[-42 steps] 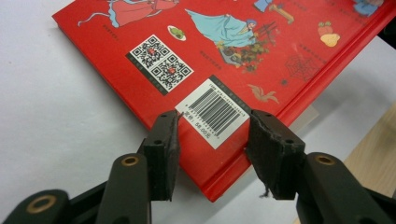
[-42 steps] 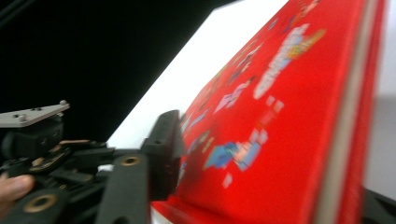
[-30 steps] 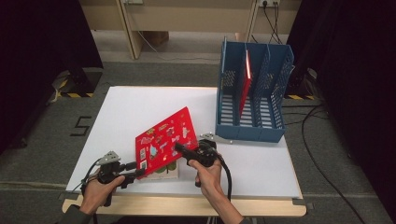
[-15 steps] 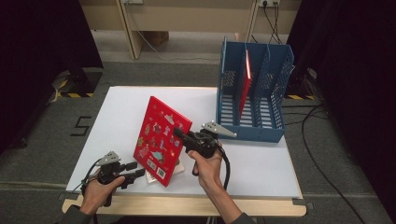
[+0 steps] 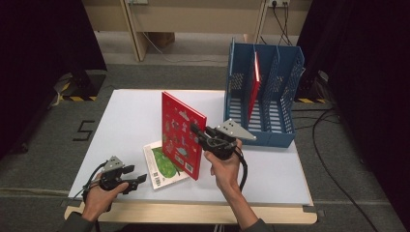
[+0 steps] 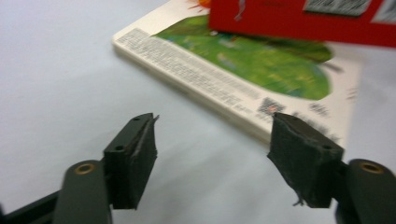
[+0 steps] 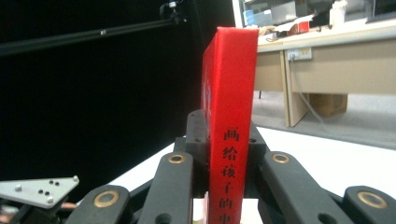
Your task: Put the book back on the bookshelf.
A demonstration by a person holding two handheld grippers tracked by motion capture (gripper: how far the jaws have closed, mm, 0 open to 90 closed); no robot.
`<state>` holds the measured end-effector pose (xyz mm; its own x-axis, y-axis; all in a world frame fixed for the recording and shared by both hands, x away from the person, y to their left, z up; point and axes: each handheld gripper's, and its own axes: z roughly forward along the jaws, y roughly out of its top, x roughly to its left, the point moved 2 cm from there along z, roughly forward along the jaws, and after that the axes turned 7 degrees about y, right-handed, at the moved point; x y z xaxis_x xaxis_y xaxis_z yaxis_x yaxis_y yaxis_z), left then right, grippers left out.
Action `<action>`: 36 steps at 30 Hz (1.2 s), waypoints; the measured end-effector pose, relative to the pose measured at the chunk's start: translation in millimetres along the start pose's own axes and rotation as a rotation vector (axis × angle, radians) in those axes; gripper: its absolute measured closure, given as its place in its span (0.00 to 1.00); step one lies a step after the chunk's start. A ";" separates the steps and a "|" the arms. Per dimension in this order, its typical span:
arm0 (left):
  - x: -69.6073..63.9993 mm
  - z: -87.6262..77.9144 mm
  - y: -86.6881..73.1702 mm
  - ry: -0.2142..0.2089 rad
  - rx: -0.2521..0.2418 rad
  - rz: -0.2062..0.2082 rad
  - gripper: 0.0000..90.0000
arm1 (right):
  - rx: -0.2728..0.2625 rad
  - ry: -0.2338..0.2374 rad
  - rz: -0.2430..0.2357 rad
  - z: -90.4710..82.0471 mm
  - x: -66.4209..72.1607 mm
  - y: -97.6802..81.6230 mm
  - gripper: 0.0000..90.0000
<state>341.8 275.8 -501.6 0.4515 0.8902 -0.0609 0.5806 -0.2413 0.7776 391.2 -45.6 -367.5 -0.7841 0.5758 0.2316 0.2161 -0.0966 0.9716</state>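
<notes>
In the high view, the red book is held upright above the white bench by the right tongs, which are clamped on its right-hand edge, while the left tongs rest near the bench's front left corner, well apart from it, just left of a green-and-white book lying flat. In the left gripper view, the left tongs, whose jaws have just been opening, stand apart with nothing between them, the flat book lying just beyond and the red book's lower edge above it. In the right gripper view, the red book's spine stands upright, pinched between the closed right tongs.
</notes>
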 end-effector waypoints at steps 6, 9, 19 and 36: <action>5.9 0.5 -0.7 0.080 -0.013 0.013 0.26 | 0.023 0.031 -0.058 0.1 4.3 1.0 0.88; 8.5 0.3 -1.2 0.088 -0.012 0.007 0.25 | 0.033 0.031 -0.053 -3.3 5.3 -1.4 0.88; 6.3 2.4 -2.1 0.074 0.001 0.016 0.25 | 0.059 0.052 -0.088 -7.9 3.4 -9.8 0.86; 9.5 2.7 -3.3 0.080 0.009 0.012 0.25 | 0.114 0.068 -0.144 8.6 14.5 -42.2 0.84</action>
<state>346.0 284.0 -506.5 0.4030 0.9152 -0.0011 0.5816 -0.2552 0.7724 375.6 -26.2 -405.5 -0.8481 0.5209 0.0973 0.1605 0.0776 0.9840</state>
